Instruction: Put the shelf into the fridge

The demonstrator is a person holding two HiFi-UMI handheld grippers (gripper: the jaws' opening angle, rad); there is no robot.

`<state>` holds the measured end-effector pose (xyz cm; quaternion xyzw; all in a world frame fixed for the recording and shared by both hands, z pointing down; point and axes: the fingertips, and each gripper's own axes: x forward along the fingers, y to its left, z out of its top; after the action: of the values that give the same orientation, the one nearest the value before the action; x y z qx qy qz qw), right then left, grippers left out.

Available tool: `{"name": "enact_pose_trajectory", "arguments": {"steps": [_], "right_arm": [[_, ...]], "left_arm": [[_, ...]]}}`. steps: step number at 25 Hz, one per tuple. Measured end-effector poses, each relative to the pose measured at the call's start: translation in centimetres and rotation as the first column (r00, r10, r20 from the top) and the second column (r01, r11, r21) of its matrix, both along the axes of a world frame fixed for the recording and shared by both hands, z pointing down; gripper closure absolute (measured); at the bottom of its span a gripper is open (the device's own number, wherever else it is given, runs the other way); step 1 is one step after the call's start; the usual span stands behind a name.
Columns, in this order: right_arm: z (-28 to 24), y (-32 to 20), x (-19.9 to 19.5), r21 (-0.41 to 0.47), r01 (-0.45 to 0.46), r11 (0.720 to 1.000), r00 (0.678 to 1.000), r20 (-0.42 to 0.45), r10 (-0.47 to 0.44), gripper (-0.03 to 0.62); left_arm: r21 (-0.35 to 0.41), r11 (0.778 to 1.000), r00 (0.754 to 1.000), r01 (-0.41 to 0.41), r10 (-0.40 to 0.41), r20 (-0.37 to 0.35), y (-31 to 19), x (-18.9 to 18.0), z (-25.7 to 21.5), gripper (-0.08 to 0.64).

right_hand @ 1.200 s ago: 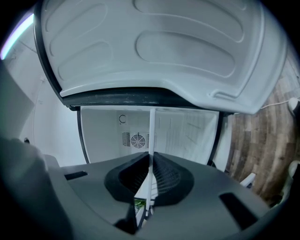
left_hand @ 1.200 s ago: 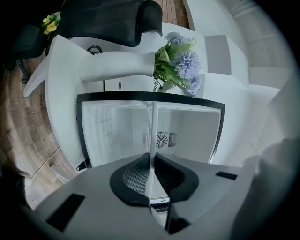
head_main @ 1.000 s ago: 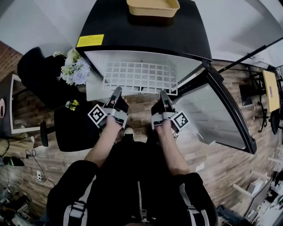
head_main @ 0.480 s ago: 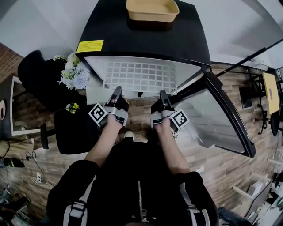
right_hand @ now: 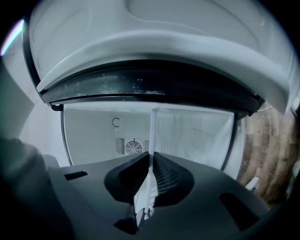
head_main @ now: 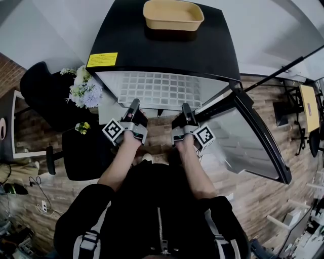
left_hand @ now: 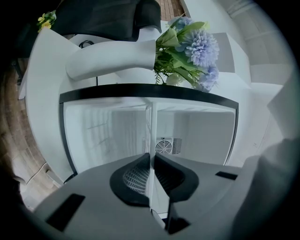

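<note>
1. Closest to me, the left gripper (head_main: 134,104) and right gripper (head_main: 186,108) were both clenched on the front edge of the shelf (head_main: 158,90). One sat on each side of its middle, well apart.
2. Both gripper views showed the shelf edge-on, a thin white strip pinched between the pads. The grip looked solid to me.
3. The shelf was a white wire grid held roughly flat. Most of it was already inside the mouth of the fridge (head_main: 167,48), with only the front edge poking out toward me.
4. My guess on handling is that it's light and stiff, so it won't sag. Coated wire is probably a bit slick, though, and a long flat grid will twist if one side leads. The front rim with two spread grips seemed the right place to hold it, and I'd keep it level so the side edges find their ledges.
5. Further out, the door (head_main: 253,136) hung open to the right and flowers (head_main: 83,87) sat just left of the fridge.
6. A fan vent (left_hand: 164,146) showed on the back wall.
7. Farthest off, a yellow tub (head_main: 173,15) sat on top of the fridge.
</note>
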<state>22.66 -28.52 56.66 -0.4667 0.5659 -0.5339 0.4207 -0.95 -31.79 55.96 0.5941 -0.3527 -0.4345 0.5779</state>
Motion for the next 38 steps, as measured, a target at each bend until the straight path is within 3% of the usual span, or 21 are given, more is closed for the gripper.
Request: {"name": "enact_pose_trajectory", "arguments": {"steps": [38], "right_arm": [[0.0,-6.0,0.7,-0.007,-0.17,0.985,0.985,-0.028,0.17,0.557]], "left_arm": [[-0.004,0.998,0.998,0.062,-0.062,0.006,-6.1,0.5,0.4,0.517]]}}
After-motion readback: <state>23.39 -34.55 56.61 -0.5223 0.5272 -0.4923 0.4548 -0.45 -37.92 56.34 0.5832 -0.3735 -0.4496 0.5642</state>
